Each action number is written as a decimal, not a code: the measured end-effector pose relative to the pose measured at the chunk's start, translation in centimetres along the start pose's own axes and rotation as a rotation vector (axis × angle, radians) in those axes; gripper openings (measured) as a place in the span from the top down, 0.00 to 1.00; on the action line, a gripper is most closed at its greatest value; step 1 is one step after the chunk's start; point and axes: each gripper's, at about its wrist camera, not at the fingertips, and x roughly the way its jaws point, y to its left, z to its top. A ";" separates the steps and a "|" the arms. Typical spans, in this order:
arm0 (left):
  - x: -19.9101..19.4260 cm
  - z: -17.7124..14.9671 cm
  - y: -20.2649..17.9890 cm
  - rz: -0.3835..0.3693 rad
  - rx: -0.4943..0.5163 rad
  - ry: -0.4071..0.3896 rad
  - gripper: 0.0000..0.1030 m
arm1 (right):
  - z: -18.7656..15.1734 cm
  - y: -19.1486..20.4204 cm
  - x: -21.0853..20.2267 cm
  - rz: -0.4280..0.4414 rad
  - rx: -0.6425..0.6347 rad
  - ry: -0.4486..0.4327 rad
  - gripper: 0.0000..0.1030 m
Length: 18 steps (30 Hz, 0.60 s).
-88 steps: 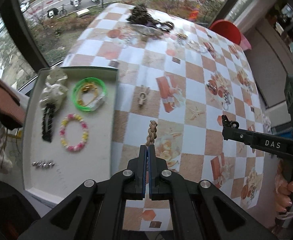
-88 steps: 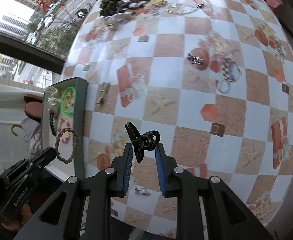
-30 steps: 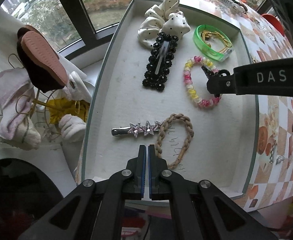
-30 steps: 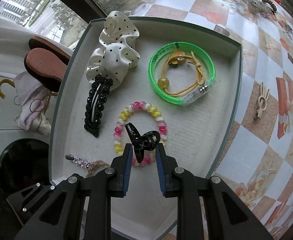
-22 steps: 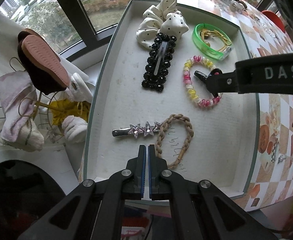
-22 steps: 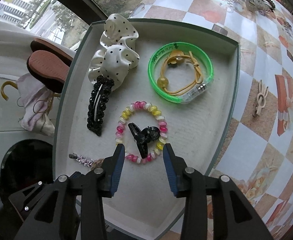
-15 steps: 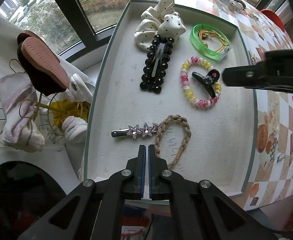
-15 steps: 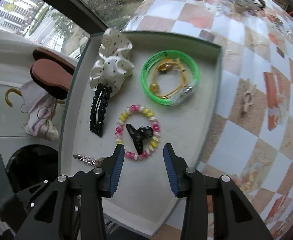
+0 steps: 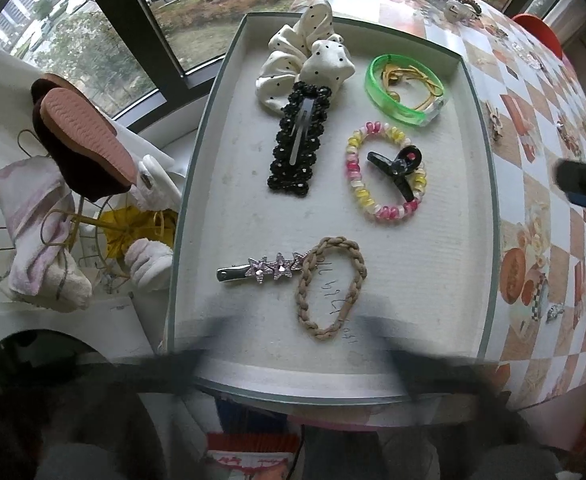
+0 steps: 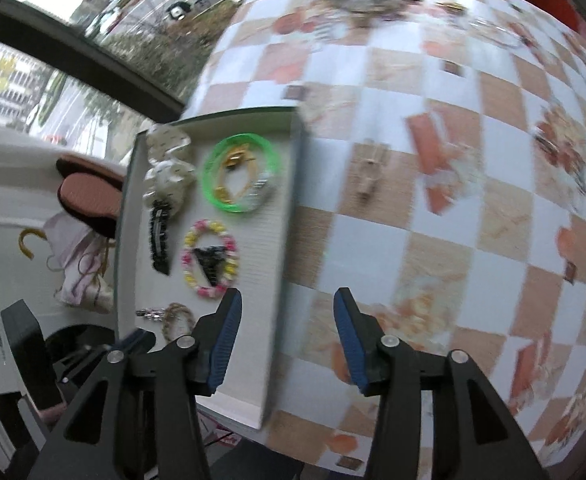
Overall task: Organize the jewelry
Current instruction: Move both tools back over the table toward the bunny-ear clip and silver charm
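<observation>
Now the black claw clip (image 9: 397,170) lies loose in the tray (image 9: 209,152), inside the pink-yellow bead bracelet (image 9: 357,168) — long axis runs approx 10 to 4 o'clock in the left wrist view, round end toward 1. The braided tan hair tie (image 9: 333,288) lies flat at 6 o'clock of the bracelet, its long axis 12–6, touching the star clip (image 9: 261,270) at 9.

Left gripper (image 9: 293,344): only blurred dark smears, jaws just sprung wide apart, nothing between. Right gripper (image 10: 287,336): jaws just been opening, apart and empty, over the tray's right rim.

Left view gives crisp detail; right view is motion-blurred but shows the checkered tablecloth (image 10: 433,208) w/ another clip (image 10: 369,172) outside the tray.
</observation>
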 end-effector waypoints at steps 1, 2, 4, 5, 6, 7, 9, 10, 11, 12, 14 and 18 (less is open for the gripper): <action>-0.3 0.1 -0.1 0.018 0.005 -0.027 0.00 | -0.3 -0.9 -0.4 -0.006 0.017 -0.004 0.50; -0.3 0.2 -0.4 0.012 0.018 -0.023 0.00 | -0.6 -1.3 -0.5 -0.011 0.029 -0.006 0.49; -0.3 0.4 -0.6 0.005 0.031 -0.021 0.00 | -1.3 -2.9 -1.1 -0.025 0.063 -0.012 0.47; -0.4 0.5 -0.7 0.011 0.039 -0.023 0.00 | -1.7 -3.5 -1.3 -0.029 0.081 -0.013 0.43; -0.5 0.6 -0.8 0.020 0.049 -0.028 0.00 | -2.1 -4.3 -1.5 -0.030 0.103 -0.014 0.39; -0.6 0.8 -1.0 0.026 0.060 -0.037 0.00 | -2.6 -5.0 -1.7 -0.033 0.126 -0.015 0.37; -1.0 0.9 -1.1 0.033 0.069 -0.051 0.00 | -3.7 -6.7 -2.1 -0.047 0.174 -0.017 0.28; -1.2 1.1 -1.2 0.039 0.074 -0.058 0.00 | -4.3 -7.8 -2.4 -0.058 0.203 -0.017 0.27; -1.3 1.2 -1.2 0.040 0.076 -0.063 0.00 | -4.8 -8.8 -2.6 -0.068 0.226 -0.016 0.26; -1.4 1.4 -1.2 0.040 0.079 -0.067 0.00 | -5.3 -9.3 -2.7 -0.076 0.243 -0.016 0.26; -1.5 1.7 -1.2 0.041 0.086 -0.068 0.00 | -6.4 -11.0 -3.1 -0.104 0.296 -0.018 0.26; -1.9 2.2 -2.5 0.008 0.125 -0.049 0.00 | -8.2 -13.8 -3.8 -0.124 0.400 -0.026 0.26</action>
